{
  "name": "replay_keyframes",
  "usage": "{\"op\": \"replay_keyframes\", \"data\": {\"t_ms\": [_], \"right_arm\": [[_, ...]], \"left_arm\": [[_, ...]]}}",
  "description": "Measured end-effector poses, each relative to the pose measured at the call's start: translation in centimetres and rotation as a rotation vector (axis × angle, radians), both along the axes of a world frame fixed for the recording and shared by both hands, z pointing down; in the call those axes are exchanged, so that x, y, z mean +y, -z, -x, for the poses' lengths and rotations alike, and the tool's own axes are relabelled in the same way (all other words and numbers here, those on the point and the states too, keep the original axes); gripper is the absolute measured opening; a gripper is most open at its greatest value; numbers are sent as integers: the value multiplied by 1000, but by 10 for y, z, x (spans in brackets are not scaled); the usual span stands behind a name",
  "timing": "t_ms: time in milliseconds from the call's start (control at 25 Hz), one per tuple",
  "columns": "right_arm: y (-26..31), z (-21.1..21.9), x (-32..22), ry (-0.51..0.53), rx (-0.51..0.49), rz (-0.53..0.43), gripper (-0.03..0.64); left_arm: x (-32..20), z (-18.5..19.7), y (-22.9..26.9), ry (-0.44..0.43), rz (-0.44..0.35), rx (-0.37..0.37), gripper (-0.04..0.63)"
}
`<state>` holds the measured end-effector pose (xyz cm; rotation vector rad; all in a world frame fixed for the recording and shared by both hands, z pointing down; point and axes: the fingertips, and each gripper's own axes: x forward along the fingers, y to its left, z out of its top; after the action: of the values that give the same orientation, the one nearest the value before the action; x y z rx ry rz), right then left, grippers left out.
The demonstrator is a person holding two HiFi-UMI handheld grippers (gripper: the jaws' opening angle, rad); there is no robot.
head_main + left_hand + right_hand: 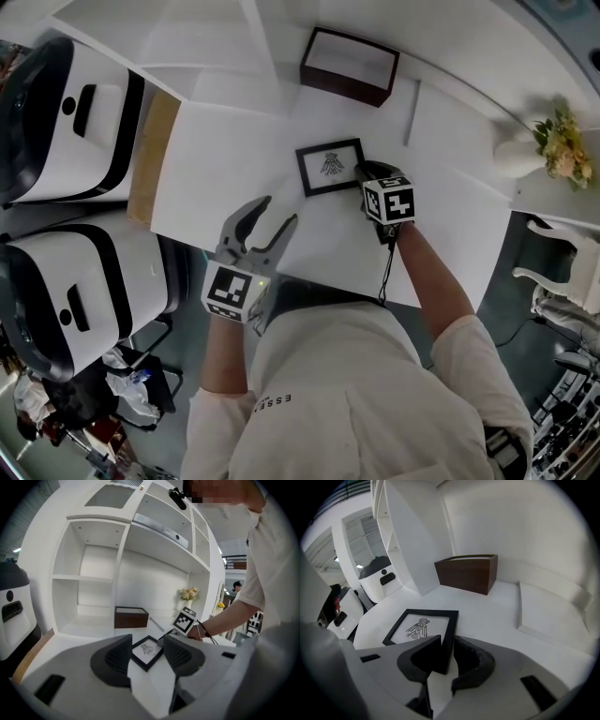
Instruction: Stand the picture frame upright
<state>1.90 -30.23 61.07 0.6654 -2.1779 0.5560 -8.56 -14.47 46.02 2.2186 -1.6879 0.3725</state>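
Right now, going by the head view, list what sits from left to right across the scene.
White machines → left tongs, open and empty → picture frame → right tongs, closed on the frame's right edge → flower vase.

White bench [225, 159] under you, curved at its far edge. Pale wood strip [150, 155] along its left side. To your left, two white machines with black bands [70, 122] [66, 300], one behind the other. White shelving [89, 578] rises from the bench, its compartments open and bare, walls white behind. Dark brown open box [349, 64] at the back. Vase of pale flowers [561, 142] far right. Raised white slab [548, 611] lies flat on the bench. White chair [562, 281] on your right over a dark grey floor [511, 272]. Light even and bright.
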Motion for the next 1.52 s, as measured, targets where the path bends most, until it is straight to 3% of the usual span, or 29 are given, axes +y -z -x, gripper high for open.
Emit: {"op": "replay_keyframes", "data": {"t_ms": [520,1520], "right_arm": [[-1,-13,17,-105,33,22,91],[-1,-69,134,-333,93,64,91]], "left_arm": [[19,3,4,-49,2,28,206],[94,-18,-27,-258,97,63,206]]}}
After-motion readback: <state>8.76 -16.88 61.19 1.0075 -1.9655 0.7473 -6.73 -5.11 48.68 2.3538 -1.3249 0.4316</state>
